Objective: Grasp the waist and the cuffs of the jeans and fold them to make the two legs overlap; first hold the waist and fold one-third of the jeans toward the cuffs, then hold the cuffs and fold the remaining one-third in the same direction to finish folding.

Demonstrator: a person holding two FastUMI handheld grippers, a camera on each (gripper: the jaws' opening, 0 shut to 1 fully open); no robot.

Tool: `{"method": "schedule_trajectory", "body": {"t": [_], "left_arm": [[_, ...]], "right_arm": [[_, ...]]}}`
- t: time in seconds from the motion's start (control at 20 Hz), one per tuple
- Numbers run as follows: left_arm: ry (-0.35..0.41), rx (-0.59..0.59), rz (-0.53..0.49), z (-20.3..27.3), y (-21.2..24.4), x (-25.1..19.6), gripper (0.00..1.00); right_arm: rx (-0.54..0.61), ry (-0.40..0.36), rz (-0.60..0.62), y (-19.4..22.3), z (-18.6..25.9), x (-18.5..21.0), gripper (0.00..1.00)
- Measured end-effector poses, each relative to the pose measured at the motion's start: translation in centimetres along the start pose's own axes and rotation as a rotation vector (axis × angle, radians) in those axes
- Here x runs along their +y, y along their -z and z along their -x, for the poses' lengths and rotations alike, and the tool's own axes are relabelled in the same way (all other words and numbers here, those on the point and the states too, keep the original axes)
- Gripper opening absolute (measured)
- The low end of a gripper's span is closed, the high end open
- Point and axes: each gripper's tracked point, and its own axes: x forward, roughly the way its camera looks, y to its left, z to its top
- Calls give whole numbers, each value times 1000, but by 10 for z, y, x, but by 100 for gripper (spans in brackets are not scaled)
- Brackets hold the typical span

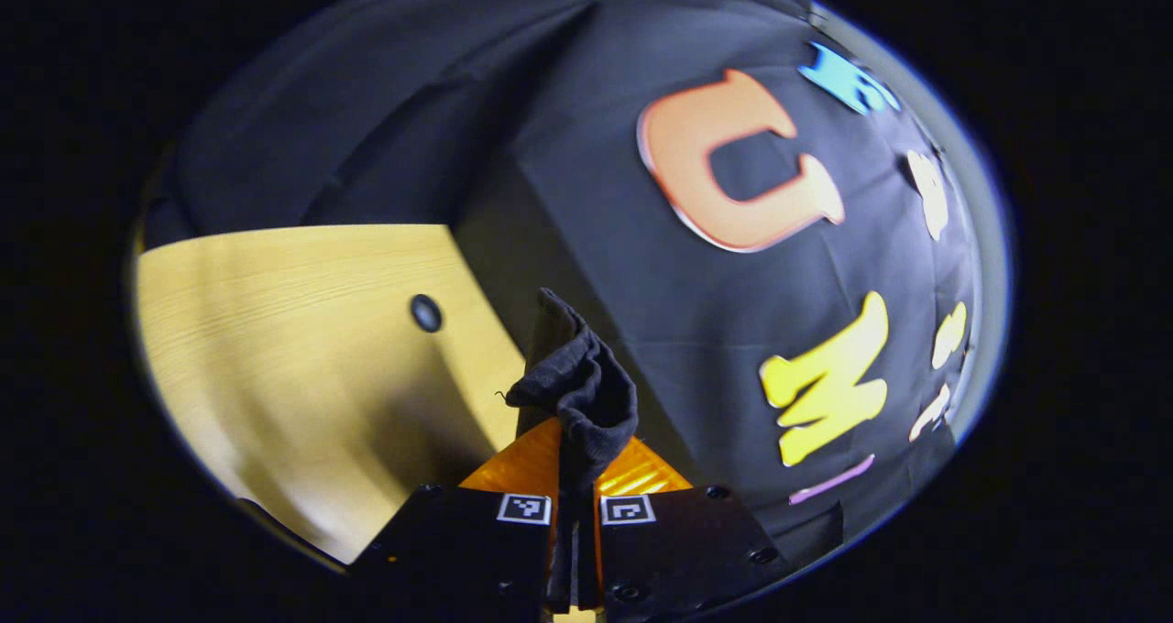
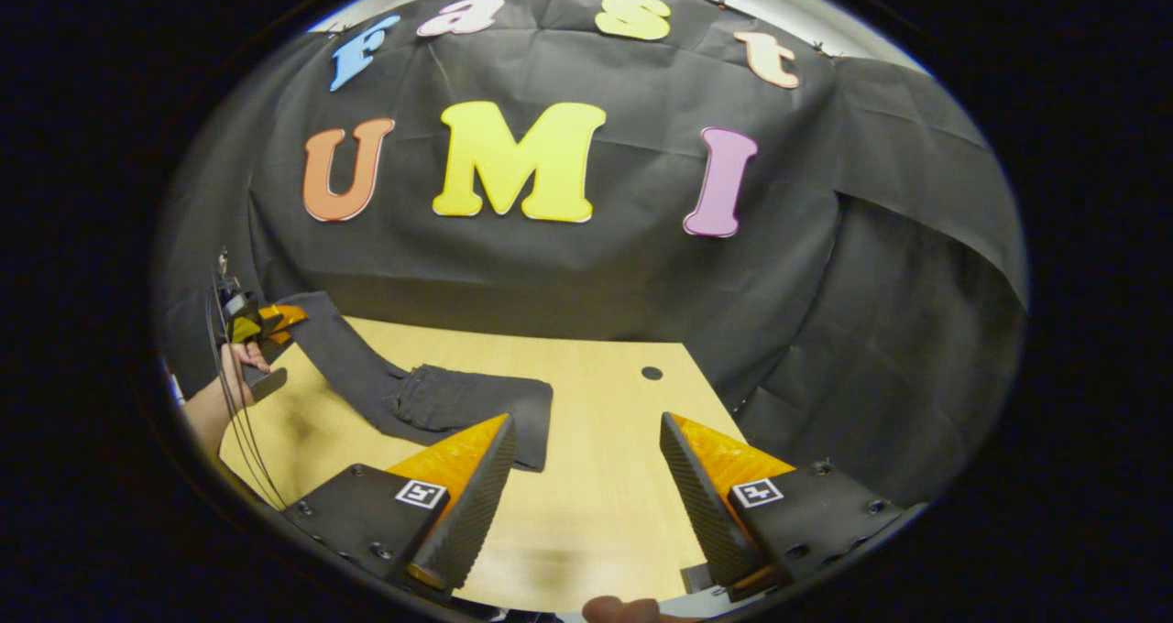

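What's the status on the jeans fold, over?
Left tongs shut on dark denim jeans, one end lifted. Right tongs open over light wooden table. Nothing in the way.

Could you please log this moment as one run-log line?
left gripper: shut on jeans, lifted | right gripper: open, empty | table: jeans partly resting

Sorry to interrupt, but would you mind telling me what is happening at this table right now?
A person is folding dark jeans on a wooden table with two handheld grippers. The left gripper is shut on a bunch of the jeans' fabric and holds that end lifted off the table. The right gripper hangs open over the table, holding nothing, with the rest of the jeans lying ahead of it.
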Motion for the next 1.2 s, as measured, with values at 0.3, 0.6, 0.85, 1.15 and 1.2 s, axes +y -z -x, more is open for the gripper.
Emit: {"method": "schedule_trajectory", "body": {"t": [0.3,0.6,0.85,1.15,1.2], "left_arm": [[111,92,-260,-21,105,-117,6],[116,190,-591,-64,266,-120,6],[11,278,-761,-96,350,-55,6],[-99,322,-846,-111,392,-24,13],[-110,311,-860,-111,391,-24,16]], "right_arm": [[-13,79,-52,13,26,-56,94],[39,182,-72,36,46,-118,96],[109,216,-55,56,38,-148,95],[134,202,-50,63,20,-159,95],[139,196,-55,64,16,-158,95]]}}
